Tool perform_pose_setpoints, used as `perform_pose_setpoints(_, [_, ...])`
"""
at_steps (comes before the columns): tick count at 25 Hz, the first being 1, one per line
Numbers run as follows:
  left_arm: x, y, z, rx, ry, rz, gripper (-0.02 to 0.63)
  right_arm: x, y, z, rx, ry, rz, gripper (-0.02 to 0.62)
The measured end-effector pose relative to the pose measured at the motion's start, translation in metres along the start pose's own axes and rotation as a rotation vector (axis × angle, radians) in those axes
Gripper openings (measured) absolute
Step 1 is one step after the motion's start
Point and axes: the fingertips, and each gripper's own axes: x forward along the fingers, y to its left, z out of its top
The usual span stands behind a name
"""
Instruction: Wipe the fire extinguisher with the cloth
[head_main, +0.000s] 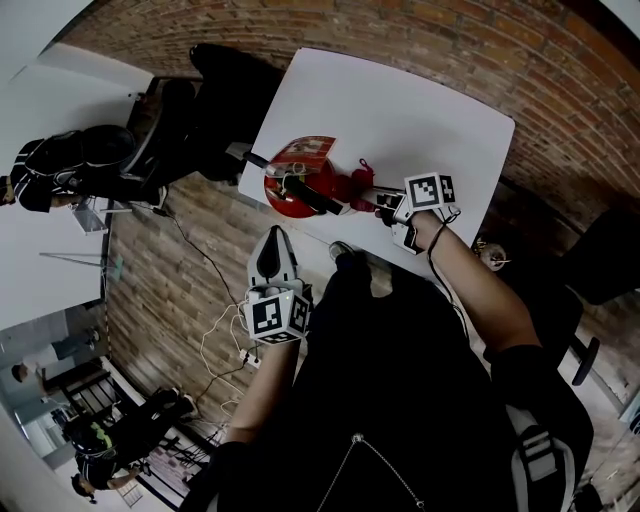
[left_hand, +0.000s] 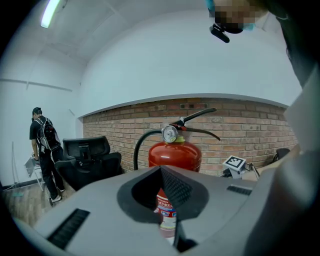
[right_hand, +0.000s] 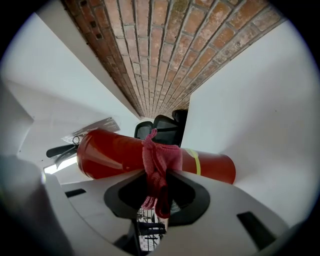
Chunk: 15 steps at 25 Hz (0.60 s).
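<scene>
One cloth is clamped in right gripper jaws against fire extinguisher; left gripper jaws together

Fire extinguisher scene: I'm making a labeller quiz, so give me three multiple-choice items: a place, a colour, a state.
1. The fire extinguisher stands: A on the floor; B on the white table; C on a chair.
2. The cloth is: A pink; B blue; C white.
3. The right gripper is: A open; B shut on the cloth; C shut on a brush.
Answers: B, the head view shows it at the table's edge; A, plain in the right gripper view; B, the cloth is pinched between its jaws.
</scene>
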Motion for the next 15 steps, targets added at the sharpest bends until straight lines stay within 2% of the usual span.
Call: perform_pose_setpoints(15, [-0.002,0.000,0.001,-0.015,-0.018,0.011,0.029,-0.010,0.043,0.011,-0.013,-0.012,0.068,0.107])
